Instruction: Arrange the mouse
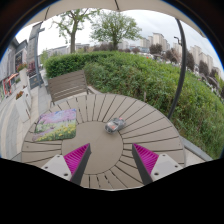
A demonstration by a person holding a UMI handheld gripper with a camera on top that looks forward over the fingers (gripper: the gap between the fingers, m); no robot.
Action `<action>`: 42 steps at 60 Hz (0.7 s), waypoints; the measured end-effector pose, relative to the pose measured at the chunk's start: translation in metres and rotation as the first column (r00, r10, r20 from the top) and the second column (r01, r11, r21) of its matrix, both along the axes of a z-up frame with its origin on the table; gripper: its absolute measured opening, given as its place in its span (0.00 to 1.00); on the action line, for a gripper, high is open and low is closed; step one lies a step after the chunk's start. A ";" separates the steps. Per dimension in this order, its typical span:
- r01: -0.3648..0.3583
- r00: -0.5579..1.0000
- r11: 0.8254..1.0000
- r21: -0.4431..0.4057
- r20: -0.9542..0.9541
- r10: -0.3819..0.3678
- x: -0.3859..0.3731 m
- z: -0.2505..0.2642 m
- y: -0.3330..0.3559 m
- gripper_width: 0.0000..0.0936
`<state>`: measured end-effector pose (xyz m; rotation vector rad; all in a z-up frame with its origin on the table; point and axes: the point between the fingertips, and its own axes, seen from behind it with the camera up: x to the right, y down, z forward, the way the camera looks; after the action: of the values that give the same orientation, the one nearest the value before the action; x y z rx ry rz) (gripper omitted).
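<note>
Outdoor terrace w/ hedge behind, round slatted wooden table (135, 125): mouse (115, 126) sits mid-table beside mousepad (55, 126), just ahead of open gripper (109, 161) — approach low, centred, fingers straddling mouse.

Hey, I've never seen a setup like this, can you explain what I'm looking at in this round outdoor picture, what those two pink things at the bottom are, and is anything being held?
This is a single picture from a wide-angle camera mounted on a hand-held gripper, a two-finger tool that a person carries; there is no robot arm. The camera looks forward along the fingers, so the two pink shapes at the bottom are the pads on the inner faces of those fingers.

Ahead is a round wooden slatted table outdoors, with a bench, a hedge and trees behind it. On the table, just beyond the fingers, lies a small grey computer mouse. To its left lies a flat mat with a colourful picture, probably a mouse mat.

Nothing is held: the fingers stand open and apart, with only bare table between them.
</note>
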<state>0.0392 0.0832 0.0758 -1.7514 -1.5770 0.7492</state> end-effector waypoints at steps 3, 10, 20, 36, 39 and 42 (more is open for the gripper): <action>-0.001 1.000 1.000 -0.007 -0.009 0.001 -0.016 -0.012 -0.002 0.91; 0.008 1.000 1.000 -0.007 -0.029 -0.008 -0.049 -0.037 -0.003 0.91; 0.018 0.999 1.000 0.021 -0.041 -0.017 -0.092 -0.063 0.003 0.91; 0.033 0.999 0.999 0.027 -0.040 -0.032 -0.153 -0.087 0.013 0.92; 0.039 0.999 0.999 0.025 -0.036 -0.038 -0.163 -0.091 0.015 0.92; 0.036 0.999 0.999 0.023 -0.040 -0.035 -0.172 -0.091 0.015 0.92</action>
<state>-0.1323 0.0980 -0.0151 -1.7332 -1.5189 0.7408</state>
